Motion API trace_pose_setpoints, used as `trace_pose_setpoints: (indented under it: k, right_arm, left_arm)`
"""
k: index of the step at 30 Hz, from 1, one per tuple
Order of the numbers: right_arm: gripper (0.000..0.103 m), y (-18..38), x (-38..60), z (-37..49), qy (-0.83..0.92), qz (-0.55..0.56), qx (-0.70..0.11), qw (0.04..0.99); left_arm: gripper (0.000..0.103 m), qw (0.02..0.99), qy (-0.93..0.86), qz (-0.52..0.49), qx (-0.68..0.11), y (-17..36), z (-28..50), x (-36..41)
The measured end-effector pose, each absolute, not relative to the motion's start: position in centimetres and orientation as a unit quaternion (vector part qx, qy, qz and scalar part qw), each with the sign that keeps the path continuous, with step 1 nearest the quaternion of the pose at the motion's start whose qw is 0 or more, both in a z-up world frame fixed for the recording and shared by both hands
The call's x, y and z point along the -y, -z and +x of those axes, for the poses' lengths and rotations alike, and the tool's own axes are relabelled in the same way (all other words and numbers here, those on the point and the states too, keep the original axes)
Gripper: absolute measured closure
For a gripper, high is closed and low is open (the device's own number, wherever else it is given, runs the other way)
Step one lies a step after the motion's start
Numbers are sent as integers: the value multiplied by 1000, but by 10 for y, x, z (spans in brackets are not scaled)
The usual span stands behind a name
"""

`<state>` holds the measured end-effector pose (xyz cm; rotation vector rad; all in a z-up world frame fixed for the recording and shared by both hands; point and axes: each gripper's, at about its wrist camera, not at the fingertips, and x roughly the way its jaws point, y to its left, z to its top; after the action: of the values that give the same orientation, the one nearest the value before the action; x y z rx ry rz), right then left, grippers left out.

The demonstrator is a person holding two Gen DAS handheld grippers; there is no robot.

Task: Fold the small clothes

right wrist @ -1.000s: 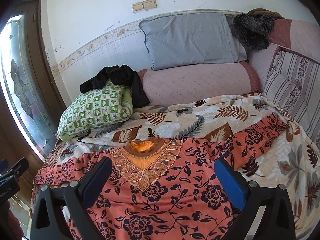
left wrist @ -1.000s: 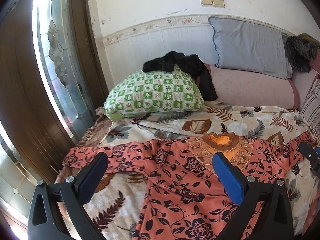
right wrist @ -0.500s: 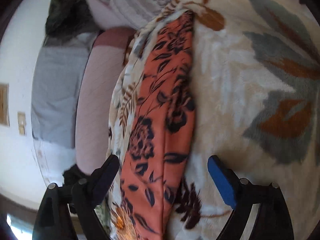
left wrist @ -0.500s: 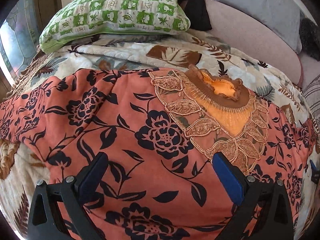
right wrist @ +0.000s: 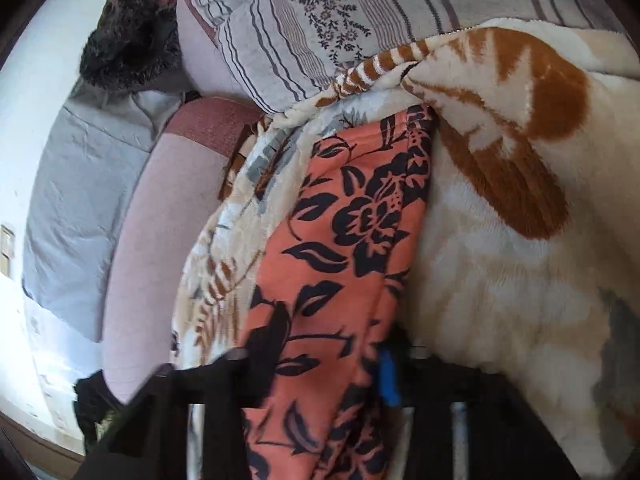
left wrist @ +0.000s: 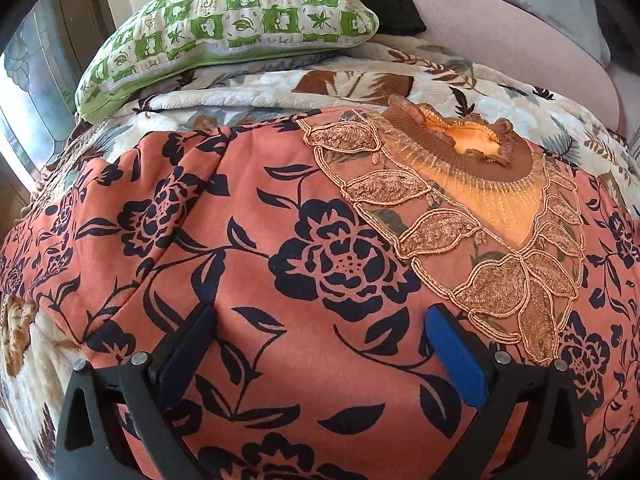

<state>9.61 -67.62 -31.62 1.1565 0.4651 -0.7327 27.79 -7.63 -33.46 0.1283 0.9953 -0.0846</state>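
A salmon top with dark flowers [left wrist: 320,264] lies spread flat on the leaf-print blanket [left wrist: 280,88], its embroidered brown collar [left wrist: 464,152] to the right. My left gripper [left wrist: 320,332] is open, its fingers low over the chest of the top. In the right wrist view one sleeve of the top [right wrist: 352,232] runs away from me over the blanket [right wrist: 500,280]. My right gripper [right wrist: 320,344] straddles that sleeve; its fingers are blurred and closer together, with the sleeve between them.
A green checked pillow [left wrist: 224,28] and a dark garment lie at the head of the bed. A pink bolster [right wrist: 140,240], a grey pillow [right wrist: 80,184], a striped pillow [right wrist: 320,12] and a dark furry item [right wrist: 128,40] lie beyond the sleeve.
My left gripper has come a little lower over the top's chest. My right gripper has moved along the sleeve and its fingers have narrowed around it.
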Motion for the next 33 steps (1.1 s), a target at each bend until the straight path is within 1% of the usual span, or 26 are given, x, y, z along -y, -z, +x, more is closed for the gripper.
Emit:
trace_pose_setpoints:
  k: [1, 4, 7, 9, 12, 15, 18, 19, 22, 24, 25, 26, 27, 28, 29, 30, 31, 32, 33]
  right_arm:
    - [90, 320, 679, 93, 332, 538, -202, 748]
    - [94, 315, 674, 80, 322, 559, -167, 746]
    - [94, 275, 646, 89, 296, 508, -166, 792]
    - [95, 240, 615, 99, 250, 479, -162, 825]
    - [94, 190, 555, 112, 168, 447, -150, 866]
    - [94, 157, 471, 127, 78, 403, -165, 897]
    - [94, 158, 374, 149, -2, 349, -232, 908]
    - [91, 167, 340, 158, -23, 325, -266, 907]
    - [91, 221, 244, 180, -73, 260, -393, 879]
    - [90, 272, 188, 189, -104, 215, -504, 830]
    - [88, 296, 169, 188, -109, 191, -549, 806]
    - [89, 302, 160, 177, -102, 169, -532, 823]
    - [86, 295, 160, 164, -102, 153, -495, 849]
    - [77, 290, 162, 158, -111, 144, -494, 850]
    - [72, 289, 168, 153, -127, 148, -512, 837]
    - [56, 285, 177, 148, -141, 160, -517, 829]
    - [27, 279, 188, 140, -144, 168, -510, 831]
    - [20, 270, 197, 132, -135, 168, -496, 841]
    - [19, 259, 209, 125, -120, 168, -473, 856]
  left_arm:
    - [0, 876, 39, 62, -477, 335, 278, 76]
    - [0, 875, 40, 62, -479, 335, 280, 76]
    - [0, 864, 57, 65, -496, 332, 283, 75]
    - [0, 858, 64, 41, -507, 324, 286, 67]
    - [0, 878, 39, 1, -477, 301, 284, 42]
    - [0, 907, -26, 11, -421, 275, 280, 11]
    - [0, 918, -90, 27, -385, 262, 281, -23]
    - [0, 918, -107, 29, -380, 260, 282, -36]
    - [0, 915, -147, 27, -374, 259, 282, -70]
    - [0, 912, -157, 15, -378, 259, 281, -86]
    - [0, 911, -155, 8, -382, 260, 281, -91]
    - [0, 911, -150, 3, -385, 260, 279, -93]
    - [0, 911, -143, -2, -387, 260, 279, -92]
    - [0, 913, -132, -8, -386, 260, 278, -90]
    - [0, 915, -119, -13, -385, 258, 277, -86]
    - [0, 917, -105, -12, -385, 258, 274, -76]
    - [0, 919, -88, -10, -385, 257, 274, -66]
    - [0, 920, -66, -9, -386, 256, 273, -56]
    - [0, 922, -44, -8, -384, 256, 272, -43]
